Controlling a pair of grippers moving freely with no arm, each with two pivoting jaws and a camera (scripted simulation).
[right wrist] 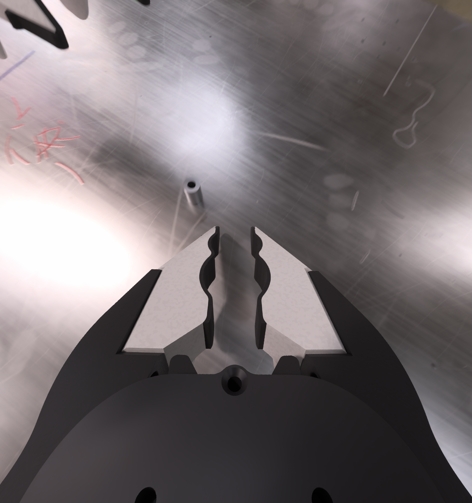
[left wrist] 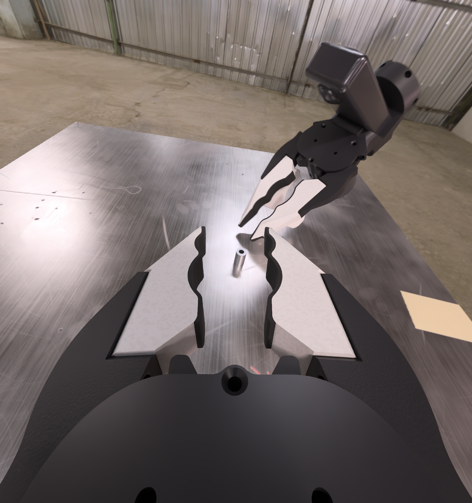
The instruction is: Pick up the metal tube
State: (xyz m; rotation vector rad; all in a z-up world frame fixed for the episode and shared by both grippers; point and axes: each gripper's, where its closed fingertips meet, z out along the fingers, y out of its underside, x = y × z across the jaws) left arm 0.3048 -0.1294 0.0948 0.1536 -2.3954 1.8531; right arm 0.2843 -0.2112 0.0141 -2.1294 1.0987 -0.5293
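Note:
A small metal tube (left wrist: 238,262) stands upright on the scratched steel table (left wrist: 66,217). In the left wrist view it lies between my left gripper's two fingers, a little short of the tips, and touches neither. My left gripper (left wrist: 234,231) is open and empty. My right gripper (left wrist: 247,232) comes down from the upper right, with its tips just beyond the tube and close to the table. In the right wrist view the tube (right wrist: 193,196) stands ahead and slightly left of my right gripper (right wrist: 234,230), which is open with a narrow gap and empty.
A beige flat sheet (left wrist: 444,318) lies on the table near its right edge. Red marks (right wrist: 47,147) are drawn on the table (right wrist: 338,81). A left gripper finger (right wrist: 39,30) shows top left. Concrete floor (left wrist: 93,81) and a corrugated wall lie beyond the far edge.

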